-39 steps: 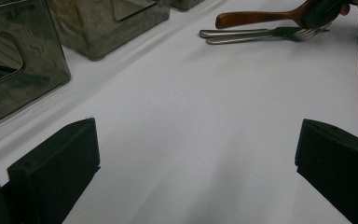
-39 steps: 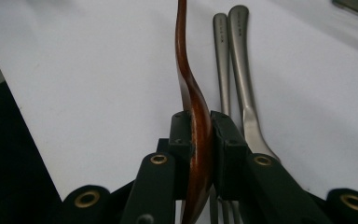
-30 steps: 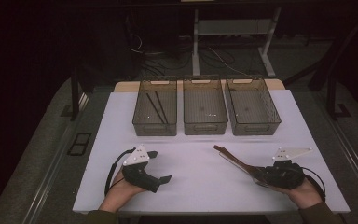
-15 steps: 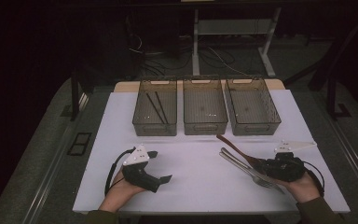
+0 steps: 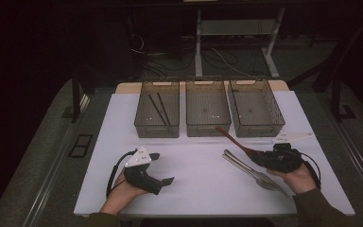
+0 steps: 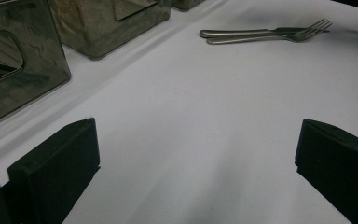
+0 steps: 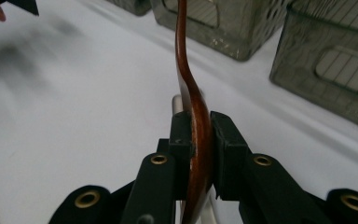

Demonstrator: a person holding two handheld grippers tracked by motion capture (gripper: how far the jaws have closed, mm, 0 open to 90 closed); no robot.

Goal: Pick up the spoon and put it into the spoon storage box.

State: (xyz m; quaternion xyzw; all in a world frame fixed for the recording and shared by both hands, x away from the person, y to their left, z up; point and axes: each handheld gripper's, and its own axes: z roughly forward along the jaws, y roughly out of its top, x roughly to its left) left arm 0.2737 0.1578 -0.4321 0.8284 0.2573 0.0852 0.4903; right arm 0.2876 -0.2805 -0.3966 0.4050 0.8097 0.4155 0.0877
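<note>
Three smoky translucent plastic bins point(image 5: 207, 113) in a row on the white tabletop point(image 5: 194, 165), dark chopsticks point(image 5: 159, 108) in the left one, right claw point(image 7: 195, 140) pinching brown wooden spoon point(image 5: 234, 142) by its bowl, handle pointing toward the middle bin, steel fork and utensil point(image 6: 265, 33) beside, left claw point(image 6: 191, 154) spread wide

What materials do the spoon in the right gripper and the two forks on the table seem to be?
Spoon: probably wood, glossy reddish-brown, maybe lacquered. Forks: likely polished steel, silvery with bright reflections.
</note>
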